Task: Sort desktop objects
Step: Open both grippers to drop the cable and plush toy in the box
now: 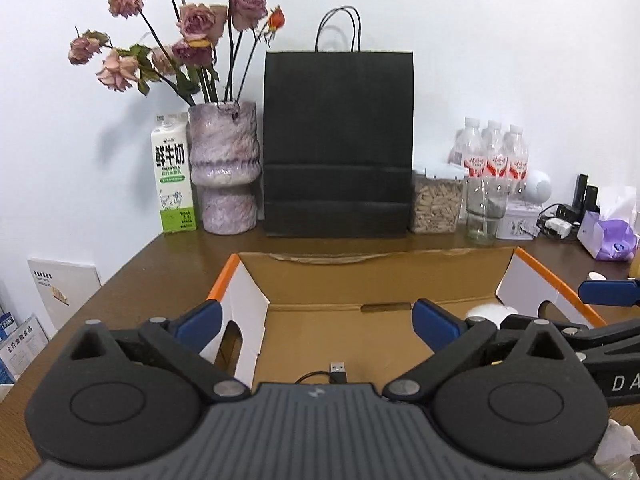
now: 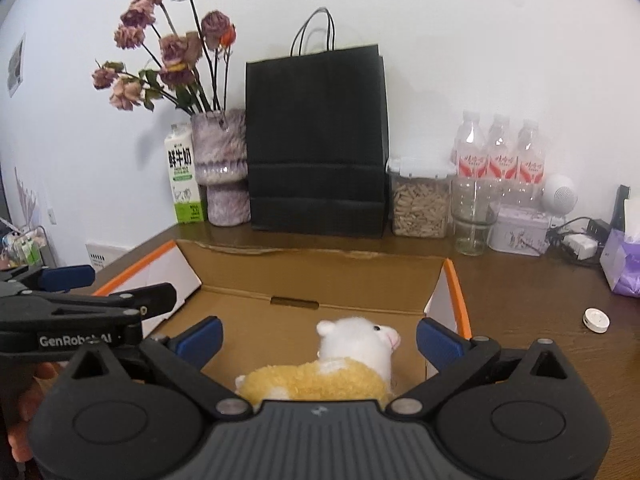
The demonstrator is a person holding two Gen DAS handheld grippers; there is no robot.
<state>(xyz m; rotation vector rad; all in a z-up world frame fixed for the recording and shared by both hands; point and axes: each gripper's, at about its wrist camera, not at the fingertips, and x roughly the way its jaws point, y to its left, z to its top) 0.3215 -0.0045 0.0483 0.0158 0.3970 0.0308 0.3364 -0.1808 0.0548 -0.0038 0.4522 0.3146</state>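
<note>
Both of your grippers sit over the open cardboard box (image 2: pixel 320 276). Left gripper (image 1: pixel 316 326): jaws spread wide, nothing between them, with the USB cable (image 1: pixel 334 374) lying on the box floor just below. Right gripper (image 2: pixel 319 338): jaws also released; the plush alpaca (image 2: pixel 340 364) lies in the box between them, but the pads look clear of it.

Risks from here:
- Pull the right gripper back low and a jaw could snag the plush fur and drag it up over the wall.
- The two grippers are close together; the left one crosses the right view's left edge, so a sideways move could knock them together.
- The left jaw tips are near the orange-edged flap (image 1: pixel 236 292); catching it would shove the box along the surface (image 2: pixel 540 304).
- The small white round thing (image 2: pixel 596 320) still lies outside on the right; a fast reach could slide it off. Glass jar (image 2: pixel 474 216) behind tips easily.
</note>
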